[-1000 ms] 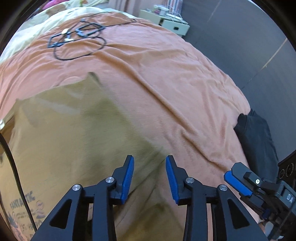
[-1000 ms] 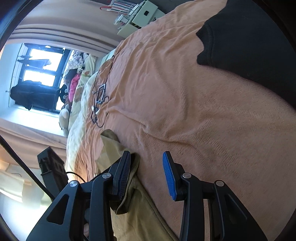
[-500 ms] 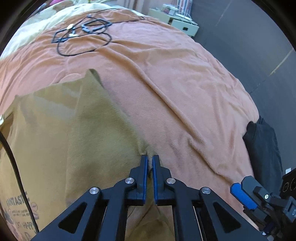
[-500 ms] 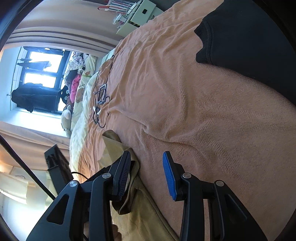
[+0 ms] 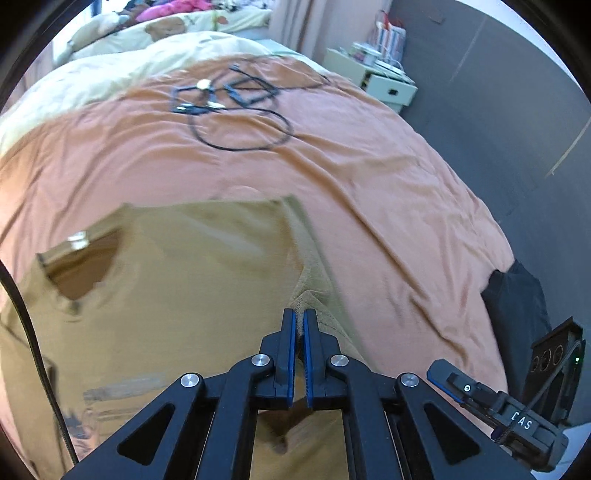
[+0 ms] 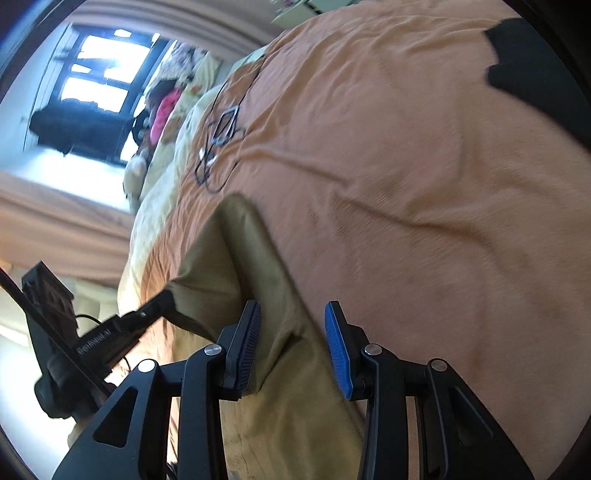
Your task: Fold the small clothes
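An olive-tan T-shirt (image 5: 177, 295) lies on the orange bedspread (image 5: 369, 192), neck opening at the left. My left gripper (image 5: 299, 317) is shut on the shirt's right edge, pinching a raised fold. In the right wrist view the same shirt (image 6: 236, 258) is lifted by the left gripper (image 6: 162, 299) at the left. My right gripper (image 6: 291, 328) is open, its jaws either side of the shirt's edge, the left finger on the cloth. The right gripper also shows at the lower right of the left wrist view (image 5: 439, 373).
A black cable with a charger (image 5: 236, 107) lies on the far part of the bed. A black garment (image 5: 517, 306) lies at the bed's right edge, also in the right wrist view (image 6: 539, 74). A white nightstand (image 5: 380, 81) stands beyond. Pillows (image 5: 155, 33) lie at the head.
My left gripper closed on the shirt's right edge and has lifted it, pulling the cloth up. The right gripper stayed open and shifted along the shirt's edge.
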A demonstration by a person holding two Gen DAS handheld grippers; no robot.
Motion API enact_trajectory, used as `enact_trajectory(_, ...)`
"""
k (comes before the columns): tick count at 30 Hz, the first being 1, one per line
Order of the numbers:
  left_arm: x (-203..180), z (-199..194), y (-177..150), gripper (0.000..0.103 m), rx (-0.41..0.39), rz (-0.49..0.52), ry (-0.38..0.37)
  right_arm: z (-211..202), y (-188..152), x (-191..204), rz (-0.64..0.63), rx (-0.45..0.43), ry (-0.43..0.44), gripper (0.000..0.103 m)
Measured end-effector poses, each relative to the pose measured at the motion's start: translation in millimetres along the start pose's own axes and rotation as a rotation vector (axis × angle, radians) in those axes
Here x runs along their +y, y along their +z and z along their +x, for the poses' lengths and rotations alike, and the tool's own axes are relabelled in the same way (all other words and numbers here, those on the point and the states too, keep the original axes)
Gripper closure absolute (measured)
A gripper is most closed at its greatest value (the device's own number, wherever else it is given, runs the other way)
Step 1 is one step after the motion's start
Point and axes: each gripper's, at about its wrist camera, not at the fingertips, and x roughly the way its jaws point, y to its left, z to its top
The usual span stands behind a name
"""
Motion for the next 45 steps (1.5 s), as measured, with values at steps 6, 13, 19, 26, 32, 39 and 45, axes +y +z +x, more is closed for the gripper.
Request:
enact_trajectory(6,48,-20,-4,0.099,-0.016,-0.06,0.044,11,4,6,-0.031,0.037,-0.012,0.069)
enact_trajectory(13,90,-14,-8,0.099,-0.001,-0.123,0.067,17,8,3,0.007,0.079,0.032,0.069)
enact_trajectory(19,110,4,-7,0.077,0.013,-0.143,0.067,35,6,-3,0.02,0.121,0.038,0.069)
enact_trajectory(26,132,25,-10,0.049,-0.011,-0.194,0.051,55,5,-1,0.039,0.122,0.035,0.069)
enact_trajectory(32,137,52,-10,0.049,-0.008,-0.202,0.048,54,2,-1,0.019,0.068,0.012,0.069)
enact_trajectory(39,127,70,-12,0.088,-0.011,-0.161,0.079,54,-5,-5,0.021,0.056,-0.002,0.082)
enact_trajectory(45,123,54,-13,0.098,-0.029,-0.129,0.089,45,-7,-8,0.049,0.062,-0.015,0.098)
